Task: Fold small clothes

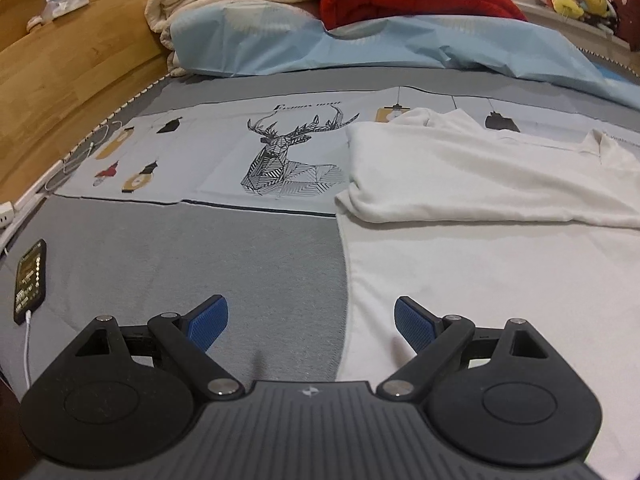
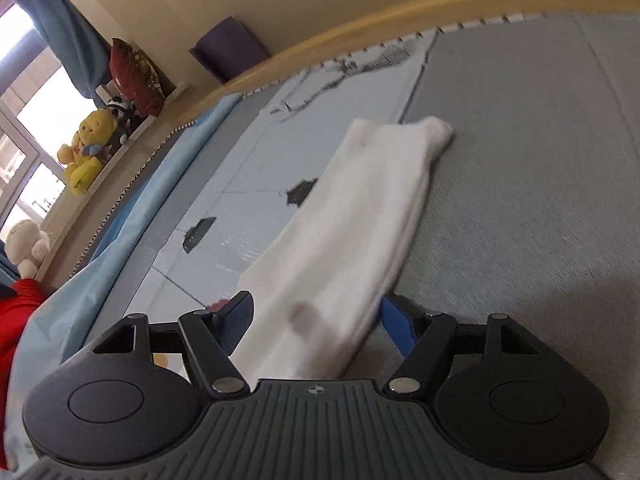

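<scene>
1. Clearly, the left gripper (image 1: 311, 322) is released: its two blue pads (image 1: 208, 326) stand wide apart at the bottom of the left wrist frame, and nothing is between them.
2. Under this gripper is the grey bed cover (image 1: 160, 264), and the edge of the white garment (image 1: 480, 184) passes just below the right pad.
3. The white garment lies spread over the right half of this frame, with a folded part on top of it in the middle right.
4. A printed deer (image 1: 292, 156) is on the pale panel in the centre, just beside the folded edge.
5. A phone (image 1: 30, 286) with a white cable lies at the lower left.
6. In the right wrist frame, the right gripper (image 2: 316, 316) has the white garment (image 2: 360, 216) between its fingers; the cloth runs from the bottom centre up to the middle.
7. This picture is blurred, so I cannot tell if the pads press on the cloth.
8. A yellow plush toy (image 2: 86, 148) sits at the left edge.
</scene>
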`<action>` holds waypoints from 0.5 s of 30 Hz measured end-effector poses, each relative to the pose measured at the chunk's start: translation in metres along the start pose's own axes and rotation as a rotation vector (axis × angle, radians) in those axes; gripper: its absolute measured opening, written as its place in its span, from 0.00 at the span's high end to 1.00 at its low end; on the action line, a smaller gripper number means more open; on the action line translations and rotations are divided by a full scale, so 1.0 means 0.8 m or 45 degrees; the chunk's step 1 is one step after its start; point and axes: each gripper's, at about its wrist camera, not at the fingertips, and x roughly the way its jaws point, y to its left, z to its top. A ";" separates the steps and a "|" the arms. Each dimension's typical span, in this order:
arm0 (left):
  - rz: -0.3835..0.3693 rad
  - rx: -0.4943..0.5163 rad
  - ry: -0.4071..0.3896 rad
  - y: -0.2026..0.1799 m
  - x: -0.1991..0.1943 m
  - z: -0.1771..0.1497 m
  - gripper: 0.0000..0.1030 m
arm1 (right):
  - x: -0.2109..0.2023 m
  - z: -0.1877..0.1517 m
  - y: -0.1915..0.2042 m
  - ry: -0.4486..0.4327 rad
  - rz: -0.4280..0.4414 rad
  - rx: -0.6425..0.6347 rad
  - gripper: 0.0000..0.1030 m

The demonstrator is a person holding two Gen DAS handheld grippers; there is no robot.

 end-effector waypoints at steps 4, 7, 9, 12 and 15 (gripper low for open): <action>0.012 0.017 0.007 0.007 0.005 0.003 0.09 | 0.011 -0.007 0.014 -0.005 -0.061 -0.077 0.95; -0.003 -0.035 0.010 0.020 0.003 0.009 0.09 | -0.015 -0.018 0.072 -0.183 -0.082 -0.408 0.95; -0.002 -0.079 0.002 0.029 0.001 0.014 0.09 | -0.048 -0.031 0.125 -0.281 0.023 -0.585 0.95; -0.004 -0.153 -0.003 0.042 -0.002 0.022 0.09 | -0.120 -0.094 0.223 -0.407 0.226 -0.905 0.95; 0.010 -0.170 -0.017 0.051 -0.006 0.026 0.09 | -0.203 -0.207 0.305 -0.514 0.544 -1.281 0.95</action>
